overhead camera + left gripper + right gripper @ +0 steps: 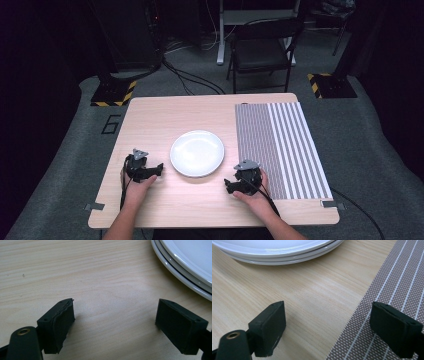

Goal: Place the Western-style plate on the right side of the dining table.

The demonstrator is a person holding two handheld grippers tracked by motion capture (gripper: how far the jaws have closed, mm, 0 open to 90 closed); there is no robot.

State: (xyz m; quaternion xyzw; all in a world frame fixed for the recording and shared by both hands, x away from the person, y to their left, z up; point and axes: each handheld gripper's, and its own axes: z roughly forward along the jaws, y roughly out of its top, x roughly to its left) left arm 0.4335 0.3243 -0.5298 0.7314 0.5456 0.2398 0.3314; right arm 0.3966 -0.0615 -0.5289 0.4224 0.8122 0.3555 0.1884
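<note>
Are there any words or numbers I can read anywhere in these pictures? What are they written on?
"6": a big dark outlined number on the grey floor, just past the table's far left corner.
No words, brands or numbers on the white plates, the striped mat or either pair of tongs.
The yellow and black stripes on the stand bases are warning markings, not writing.

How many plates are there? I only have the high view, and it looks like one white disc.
Observer: The right gripper view shows stacked plates: several rims lie one on another, at least two.
Operator: Is the left hand-held gripper holding anything?
Observer: No. The left hand-held gripper is open, with bare table between its jaws.
Operator: And the right one?
Observer: The right hand-held gripper is open too; one jaw sits over wood, the other over the striped placemat.
</note>
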